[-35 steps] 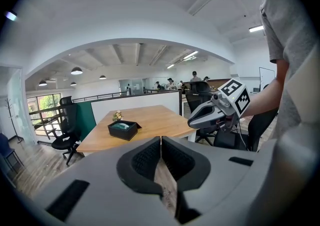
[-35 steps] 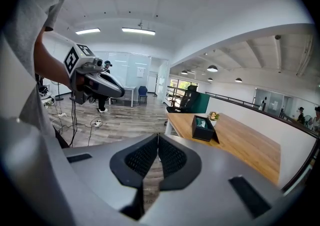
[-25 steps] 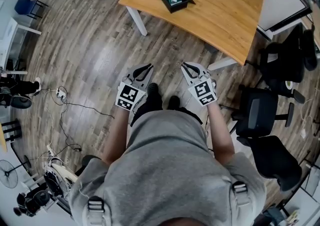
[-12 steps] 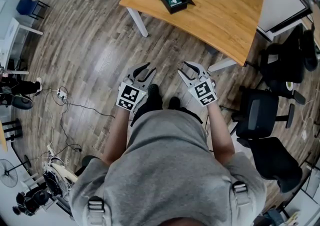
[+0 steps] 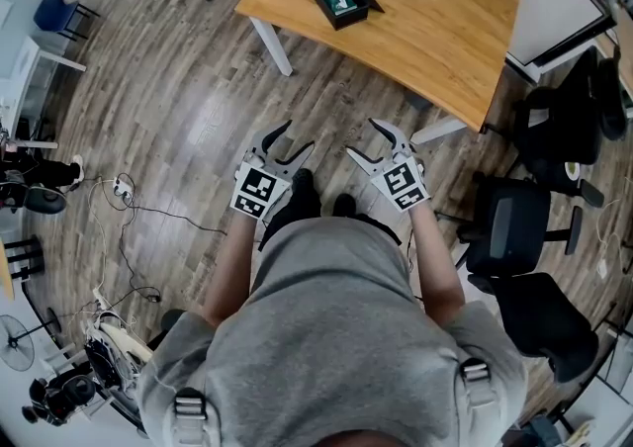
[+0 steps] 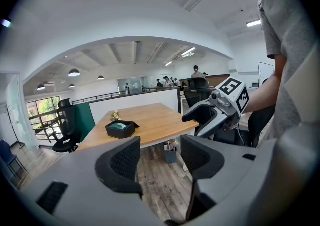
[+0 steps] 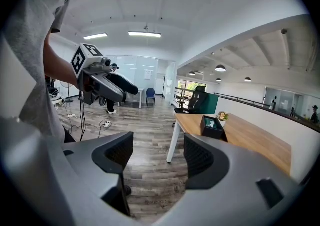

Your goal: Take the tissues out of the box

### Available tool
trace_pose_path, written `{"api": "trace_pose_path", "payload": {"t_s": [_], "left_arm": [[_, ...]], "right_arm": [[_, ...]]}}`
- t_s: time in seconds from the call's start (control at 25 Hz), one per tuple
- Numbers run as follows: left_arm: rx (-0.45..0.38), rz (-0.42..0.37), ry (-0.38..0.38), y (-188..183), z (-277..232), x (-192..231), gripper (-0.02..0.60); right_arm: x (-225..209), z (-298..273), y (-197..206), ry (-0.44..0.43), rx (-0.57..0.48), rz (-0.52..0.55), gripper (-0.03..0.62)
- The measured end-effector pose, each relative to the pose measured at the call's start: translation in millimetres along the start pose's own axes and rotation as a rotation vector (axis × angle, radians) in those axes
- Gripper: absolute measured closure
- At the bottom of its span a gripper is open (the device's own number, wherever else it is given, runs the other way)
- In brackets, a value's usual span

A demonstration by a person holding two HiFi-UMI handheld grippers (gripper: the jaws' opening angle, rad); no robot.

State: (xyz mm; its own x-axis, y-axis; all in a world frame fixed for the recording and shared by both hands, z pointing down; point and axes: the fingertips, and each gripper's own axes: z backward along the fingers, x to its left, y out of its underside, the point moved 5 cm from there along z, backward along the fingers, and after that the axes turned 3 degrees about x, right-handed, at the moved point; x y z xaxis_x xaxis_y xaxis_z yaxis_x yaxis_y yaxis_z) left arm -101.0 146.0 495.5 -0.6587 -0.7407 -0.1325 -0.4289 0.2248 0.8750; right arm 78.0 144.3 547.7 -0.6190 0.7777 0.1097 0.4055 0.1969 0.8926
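Head view: my left gripper (image 5: 297,138) and right gripper (image 5: 361,138) hang side by side over the floor, and their jaws have just been opening. The box (image 5: 327,2) sits on the table (image 5: 445,25), well apart. Left gripper view: jaws wide, nothing between them, box far ahead. Right gripper view: the same, with the box off to the right.

An open-plan office: a wooden desk (image 5: 435,10) stands on a plank floor (image 5: 168,89) with black swivel chairs (image 5: 509,223) beside it. Low partitions (image 6: 142,102), ceiling strip lights (image 7: 145,34) and distant people (image 6: 196,72) show it too.
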Motion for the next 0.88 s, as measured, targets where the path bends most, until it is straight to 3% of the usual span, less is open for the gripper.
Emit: {"api": "trace_pose_path", "payload": {"t_s": [0.88], "left_arm": [[0.02, -0.014, 0.002, -4.0, -10.5, -6.8, 0.302]], "right_arm": [[-13.3, 5.8, 6.9, -0.005, 0.0, -0.014, 0.255]]}}
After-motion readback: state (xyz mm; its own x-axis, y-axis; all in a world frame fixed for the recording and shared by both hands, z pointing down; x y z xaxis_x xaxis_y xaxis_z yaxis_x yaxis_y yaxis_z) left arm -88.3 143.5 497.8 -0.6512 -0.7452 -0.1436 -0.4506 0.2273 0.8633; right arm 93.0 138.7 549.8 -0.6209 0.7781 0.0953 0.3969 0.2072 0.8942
